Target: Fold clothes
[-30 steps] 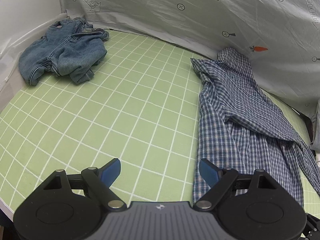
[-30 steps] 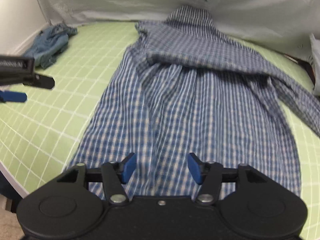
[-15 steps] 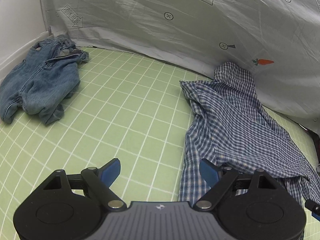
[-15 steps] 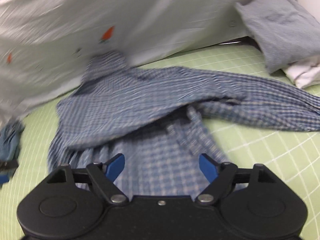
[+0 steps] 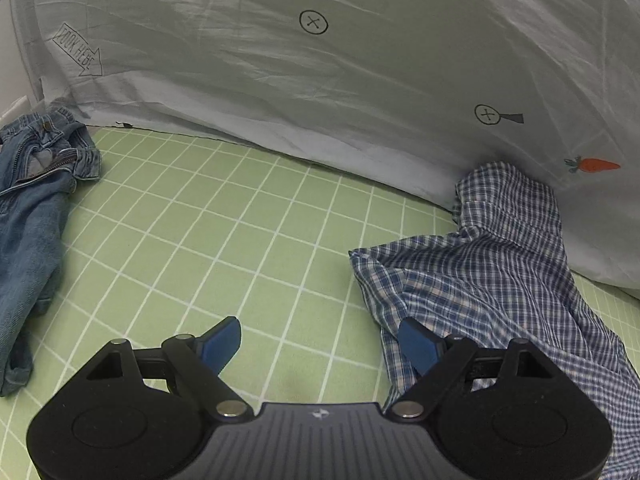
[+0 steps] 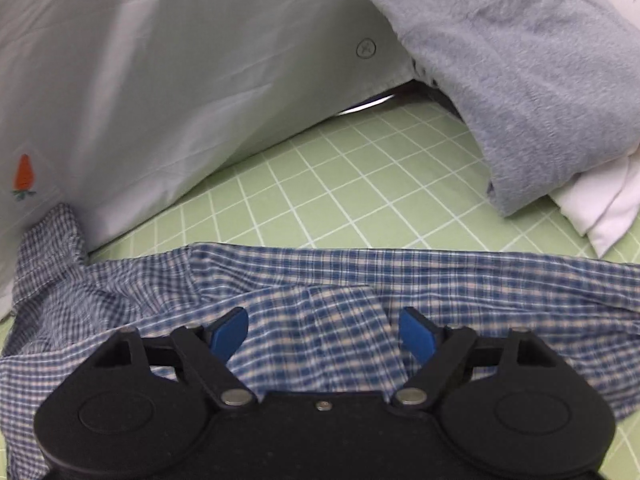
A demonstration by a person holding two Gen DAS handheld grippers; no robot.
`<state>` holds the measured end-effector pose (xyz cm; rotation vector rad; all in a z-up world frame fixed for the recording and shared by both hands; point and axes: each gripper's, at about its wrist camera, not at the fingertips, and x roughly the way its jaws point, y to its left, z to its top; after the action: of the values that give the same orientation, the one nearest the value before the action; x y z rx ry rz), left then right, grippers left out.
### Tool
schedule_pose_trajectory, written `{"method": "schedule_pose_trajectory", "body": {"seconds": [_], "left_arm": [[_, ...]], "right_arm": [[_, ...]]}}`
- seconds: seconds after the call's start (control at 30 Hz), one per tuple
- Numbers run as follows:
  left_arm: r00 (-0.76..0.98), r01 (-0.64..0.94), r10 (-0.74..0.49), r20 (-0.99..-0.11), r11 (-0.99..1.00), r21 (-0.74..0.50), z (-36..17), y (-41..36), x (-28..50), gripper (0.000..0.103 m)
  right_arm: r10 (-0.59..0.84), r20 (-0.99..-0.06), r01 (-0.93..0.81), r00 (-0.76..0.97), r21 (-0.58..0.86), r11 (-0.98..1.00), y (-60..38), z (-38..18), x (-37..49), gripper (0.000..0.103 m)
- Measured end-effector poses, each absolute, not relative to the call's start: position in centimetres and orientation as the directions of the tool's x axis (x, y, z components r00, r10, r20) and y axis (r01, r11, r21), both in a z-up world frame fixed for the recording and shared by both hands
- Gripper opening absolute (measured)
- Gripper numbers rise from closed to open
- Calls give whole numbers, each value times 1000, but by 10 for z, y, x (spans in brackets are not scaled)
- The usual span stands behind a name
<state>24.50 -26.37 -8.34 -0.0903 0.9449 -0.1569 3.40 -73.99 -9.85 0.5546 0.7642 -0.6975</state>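
Right wrist: rumpled checked cotton shirt (image 6: pixel 312 280), fluffy grey towel (image 6: pixel 516 80).

I am seeing a green gridded tabletop (image 5: pixel 224 240) carrying a plaid shirt (image 5: pixel 500 280), jeans (image 5: pixel 32 200), a grey towel (image 6: pixel 520 80) and white cloth (image 6: pixel 608 212).

On the mat (image 5: pixel 224 240), jeans (image 5: pixel 32 216) lie far left and the shirt (image 5: pixel 500 280) right, its collar against the far sheet (image 5: pixel 320 100). Towels (image 6: pixel 520 80) sit far right.
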Motion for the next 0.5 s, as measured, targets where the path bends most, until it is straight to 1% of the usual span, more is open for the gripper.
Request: {"method": "schedule_pose_trajectory", "body": {"seconds": [0.07,0.17,0.2,0.23,0.27,0.3,0.33,0.4,0.5], "left_arm": [[563,88,-165,-810,986,-140,-92,-266,253,86],[548,95,-161,-821,987,-130,-102,-269,259,86],[544,98,-159,-824,987,-126,-105,-269,261,86],[542,102,-161,-824,987,-126,-106,-270,261,86],[542,106,-164,-824,986,-127,-107,-271,261,86],[542,110,-167,-824,986,-127,-108,-272,261,86],[542,114,-169,-823,985,-127,-108,-273,262,86],[544,121,-172,-821,985,-127,-108,-275,262,86],[551,132,-190,-812,981,-140,-105,-277,262,86]], "right_arm": [[-366,-776,732,513,172,659,-739,-104,39,78],[-336,-791,709,512,167,686,-737,-111,44,65],[-315,-797,695,516,173,698,-737,-114,45,51],[-298,-801,681,519,176,711,-737,-116,46,39],[-292,-802,667,521,169,726,-735,-116,48,36],[-288,-801,650,524,158,743,-733,-115,49,23],[-284,-799,635,530,151,758,-732,-112,51,15],[-288,-782,617,553,151,773,-731,-104,54,9],[-360,-703,607,613,128,784,-728,-74,54,8]]}}
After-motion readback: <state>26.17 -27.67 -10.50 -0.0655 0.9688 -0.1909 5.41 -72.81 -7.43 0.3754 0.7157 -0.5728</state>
